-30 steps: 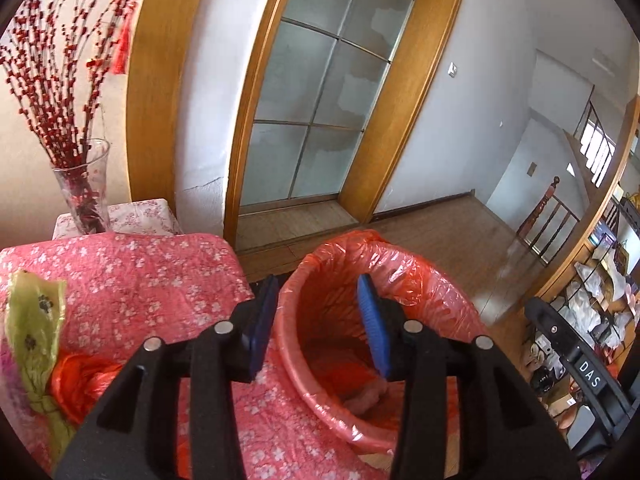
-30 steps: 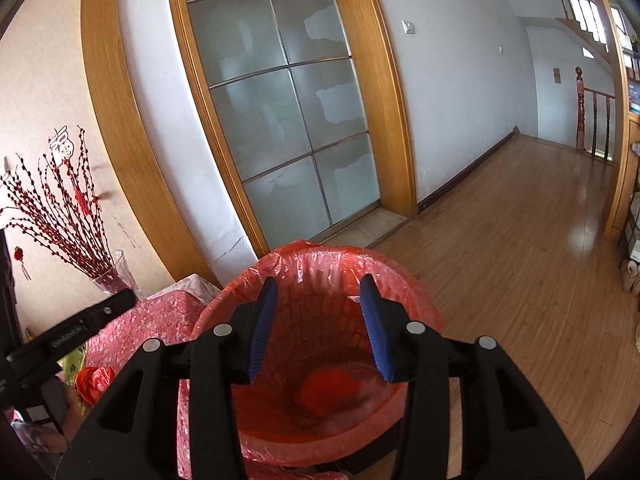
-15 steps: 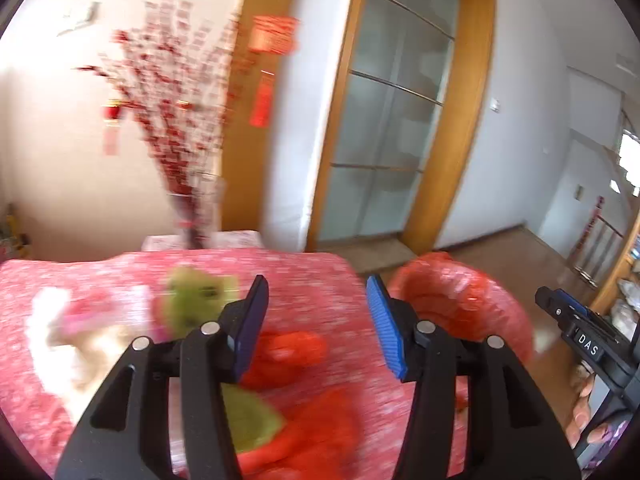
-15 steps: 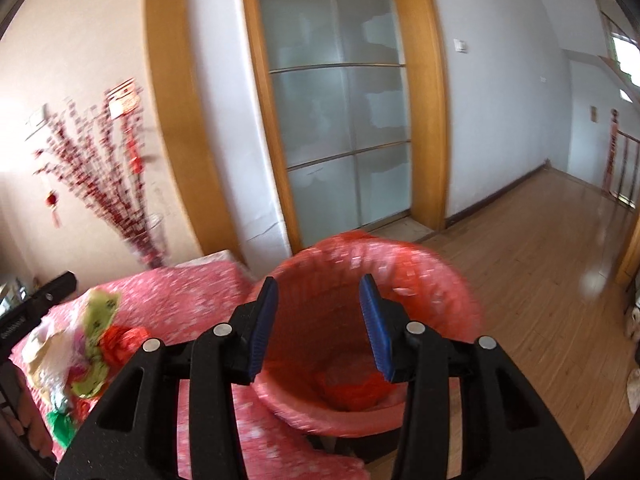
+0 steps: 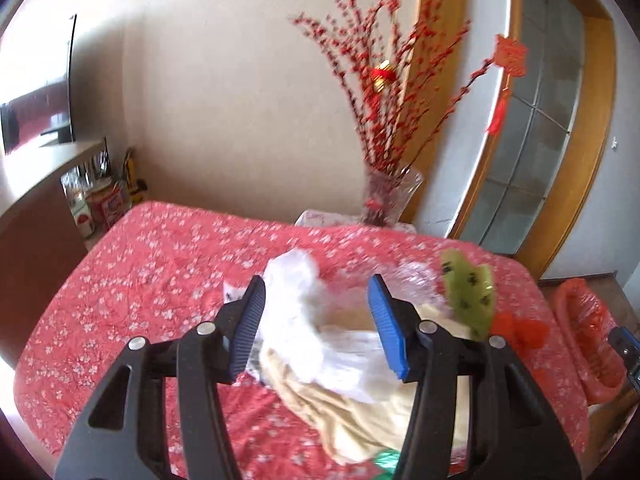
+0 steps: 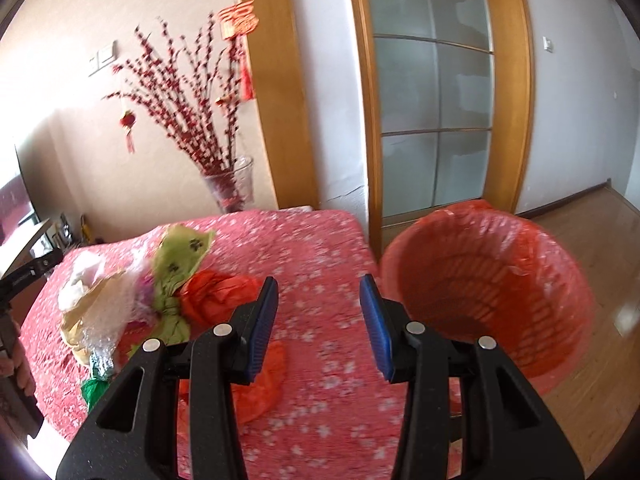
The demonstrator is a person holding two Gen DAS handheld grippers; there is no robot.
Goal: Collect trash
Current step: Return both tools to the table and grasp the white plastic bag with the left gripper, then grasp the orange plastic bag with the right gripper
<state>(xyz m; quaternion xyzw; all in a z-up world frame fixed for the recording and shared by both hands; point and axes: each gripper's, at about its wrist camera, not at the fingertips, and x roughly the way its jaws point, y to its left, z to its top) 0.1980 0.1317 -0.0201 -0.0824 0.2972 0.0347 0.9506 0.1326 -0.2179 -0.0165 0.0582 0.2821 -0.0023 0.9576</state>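
A heap of trash lies on the red flowered tablecloth (image 5: 152, 280): a white plastic bag (image 5: 304, 320), beige paper (image 5: 340, 400), a green wrapper (image 5: 472, 292) and red plastic (image 5: 524, 332). My left gripper (image 5: 316, 324) is open and empty just above the white bag. In the right wrist view the heap shows at the left with the green wrapper (image 6: 180, 260), a red bag (image 6: 216, 296) and another red piece (image 6: 260, 384). My right gripper (image 6: 320, 328) is open and empty over the cloth (image 6: 320, 248), between the heap and the bin (image 6: 488, 292) lined with a red bag.
A glass vase with red berry branches (image 5: 390, 196) stands at the table's far edge, also in the right wrist view (image 6: 230, 188). Boxes and cans (image 5: 100, 208) sit on a shelf at the left. A frosted glass door (image 6: 432, 92) is behind the bin, wooden floor (image 6: 592, 240) to its right.
Both grippers swung left from the bin toward the table. The left one now faces the trash heap; the right one sees the bin at its right. Both stayed open.
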